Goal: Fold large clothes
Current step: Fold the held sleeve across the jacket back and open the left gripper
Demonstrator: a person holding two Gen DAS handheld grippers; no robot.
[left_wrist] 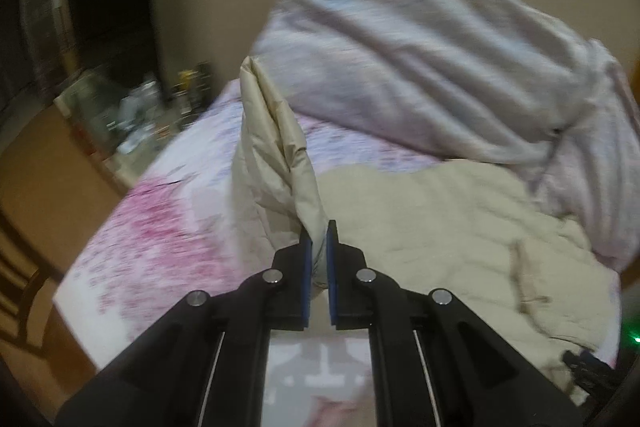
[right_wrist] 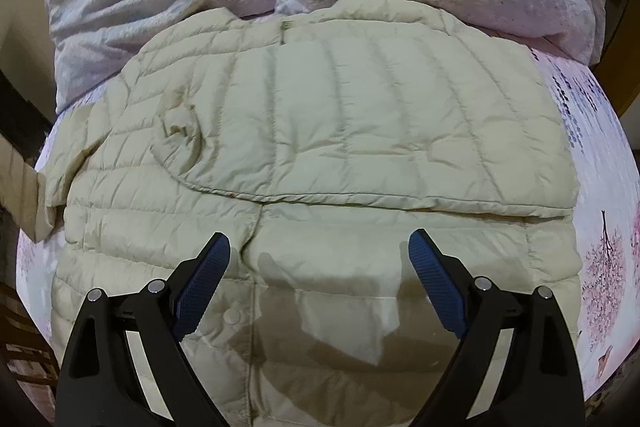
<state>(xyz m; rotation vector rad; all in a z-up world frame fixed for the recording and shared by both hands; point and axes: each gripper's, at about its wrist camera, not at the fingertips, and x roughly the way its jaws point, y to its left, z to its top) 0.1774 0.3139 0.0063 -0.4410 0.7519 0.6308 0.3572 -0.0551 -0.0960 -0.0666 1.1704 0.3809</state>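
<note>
Two tongs: left tongs [left_wrist: 319, 239] pinching jacket [left_wrist: 440, 219] sleeve [left_wrist: 276, 147]; right tongs [right_wrist: 319, 247] spread above jacket. Carry sleeve inward, lay flat, avoid bunching.

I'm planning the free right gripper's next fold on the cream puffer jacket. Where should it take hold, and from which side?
Probably the near hem edge of the puffer jacket, close under the open right gripper, coming from above. The padding there lies flat on the floral bedsheet, so a thin edge suits the jaws better than the puffy middle. The left gripper already pinches a raised part, likely a sleeve.
</note>
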